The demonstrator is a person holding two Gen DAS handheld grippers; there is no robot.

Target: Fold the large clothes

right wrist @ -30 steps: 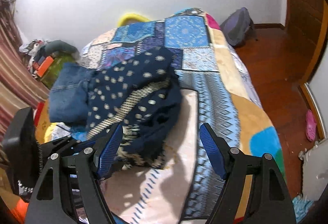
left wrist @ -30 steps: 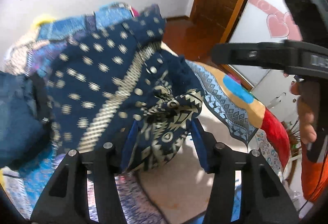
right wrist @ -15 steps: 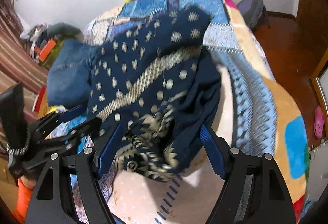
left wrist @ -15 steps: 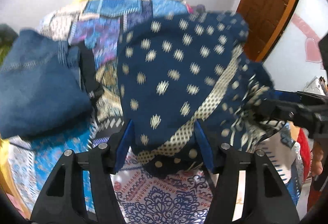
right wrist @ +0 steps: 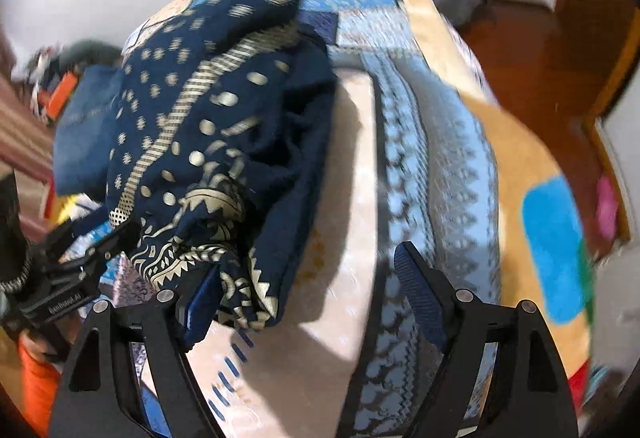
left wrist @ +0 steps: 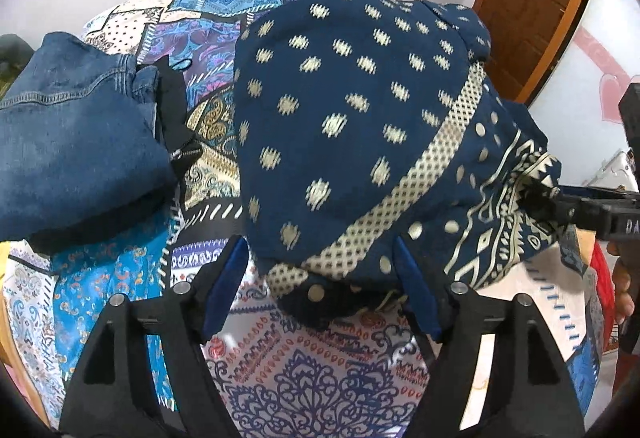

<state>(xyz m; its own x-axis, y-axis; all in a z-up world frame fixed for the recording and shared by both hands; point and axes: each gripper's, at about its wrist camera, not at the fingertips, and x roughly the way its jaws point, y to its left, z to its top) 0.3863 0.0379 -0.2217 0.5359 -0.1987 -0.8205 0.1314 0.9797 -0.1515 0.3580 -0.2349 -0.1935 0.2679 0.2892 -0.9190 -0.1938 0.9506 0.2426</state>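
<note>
navy cloth, a printed garment point(left wrist: 352, 125), is seen heaped on the patchwork bedspread point(left wrist: 304, 378) beside folded jeans point(left wrist: 68, 141). the left gripper point(left wrist: 320, 286) has just been opened, jaws apart around the hem; the right gripper point(right wrist: 308, 298) likewise, one pad at the fabric's edge.

Your two wrist views look steeply down, close over the bed point(left wrist: 312, 366); both share the navy patterned garment point(left wrist: 344, 125).
</note>
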